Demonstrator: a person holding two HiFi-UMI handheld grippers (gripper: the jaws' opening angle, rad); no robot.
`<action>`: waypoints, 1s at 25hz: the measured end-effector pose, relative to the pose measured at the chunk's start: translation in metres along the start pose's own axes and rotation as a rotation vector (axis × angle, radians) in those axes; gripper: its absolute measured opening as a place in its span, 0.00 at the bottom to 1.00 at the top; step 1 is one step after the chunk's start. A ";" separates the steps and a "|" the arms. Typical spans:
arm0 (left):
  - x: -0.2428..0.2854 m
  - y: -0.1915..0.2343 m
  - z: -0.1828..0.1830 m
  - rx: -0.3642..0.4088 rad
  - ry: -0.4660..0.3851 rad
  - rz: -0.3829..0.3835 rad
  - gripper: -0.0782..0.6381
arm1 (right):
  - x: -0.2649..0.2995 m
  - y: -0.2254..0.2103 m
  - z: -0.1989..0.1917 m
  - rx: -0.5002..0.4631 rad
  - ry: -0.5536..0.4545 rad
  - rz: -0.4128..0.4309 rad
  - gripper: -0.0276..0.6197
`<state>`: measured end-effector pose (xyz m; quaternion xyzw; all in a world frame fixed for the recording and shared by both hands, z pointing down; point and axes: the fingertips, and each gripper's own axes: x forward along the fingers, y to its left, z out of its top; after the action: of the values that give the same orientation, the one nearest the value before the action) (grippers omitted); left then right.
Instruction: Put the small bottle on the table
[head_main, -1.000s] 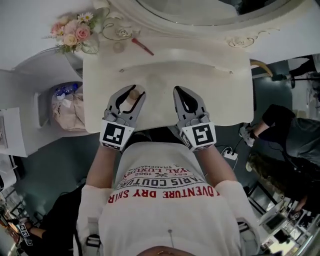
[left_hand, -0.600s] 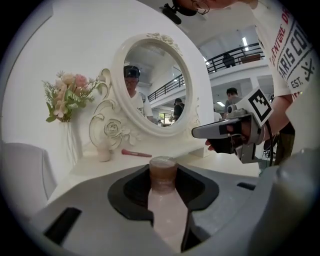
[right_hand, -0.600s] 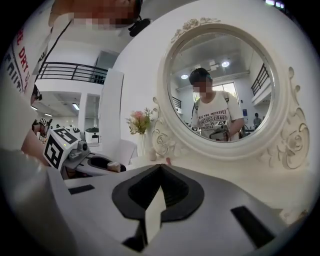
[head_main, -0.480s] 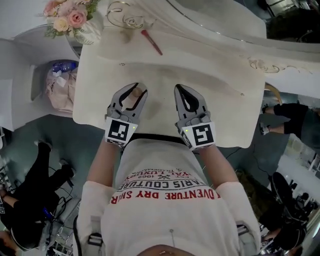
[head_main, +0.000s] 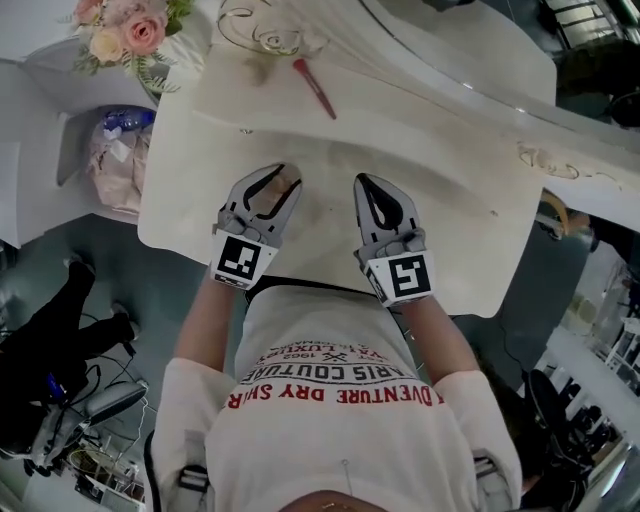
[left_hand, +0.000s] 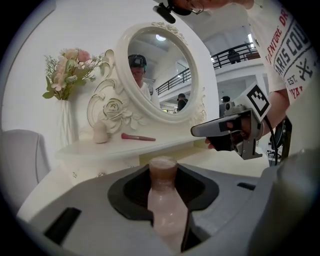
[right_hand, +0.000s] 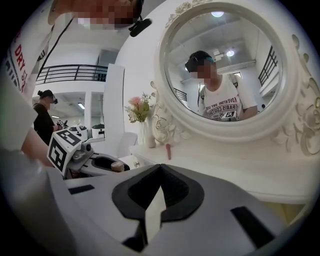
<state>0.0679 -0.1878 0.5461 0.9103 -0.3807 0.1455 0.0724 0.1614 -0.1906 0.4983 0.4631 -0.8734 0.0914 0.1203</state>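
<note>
Left gripper (left_hand: 164, 172) first: its grey jaws are clamped on a small pale-pink bottle (left_hand: 165, 207) with a brownish cap. The body is pinched between the pads and the cap pokes out ahead through the dark cut-out. From the head view, that gripper sits over the near part of the cream-white dressing table (head_main: 450, 210), left of centre, with the bottle's cap just showing past the jaw tips. Whether the bottle's base meets the tabletop, I can't tell.

Over to the right gripper (right_hand: 159, 187): its jaws are drawn together, tips meeting, nothing between them. Only a sliver of pale tabletop shows through the slit lower down. It's level with the left one and just beside it, the two apart and both pointing toward the back of the table.

Moving outward, a slim red-handled makeup brush (head_main: 315, 88) lies on the raised back shelf, well beyond the grippers. Further left of it, a beige egg-shaped sponge (left_hand: 100, 132) stands upright on the shelf. At the far left corner, a bunch of pink and cream flowers (left_hand: 70, 67) rises from a tall white vase (left_hand: 66, 132). Behind it all stands an oval mirror in a carved white frame (left_hand: 161, 70), reflecting a person in a white printed T-shirt.
</note>
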 end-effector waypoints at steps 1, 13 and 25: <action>0.000 0.000 0.000 -0.002 -0.004 -0.001 0.31 | 0.001 0.000 -0.001 0.003 0.003 0.001 0.04; -0.005 -0.006 -0.006 0.007 -0.004 -0.041 0.31 | 0.006 0.008 -0.004 0.023 -0.002 -0.013 0.04; -0.046 0.008 0.061 0.027 -0.052 -0.016 0.34 | -0.017 0.029 0.033 0.080 -0.035 -0.137 0.04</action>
<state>0.0448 -0.1774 0.4734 0.9176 -0.3733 0.1263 0.0516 0.1425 -0.1699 0.4605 0.5276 -0.8373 0.1096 0.0923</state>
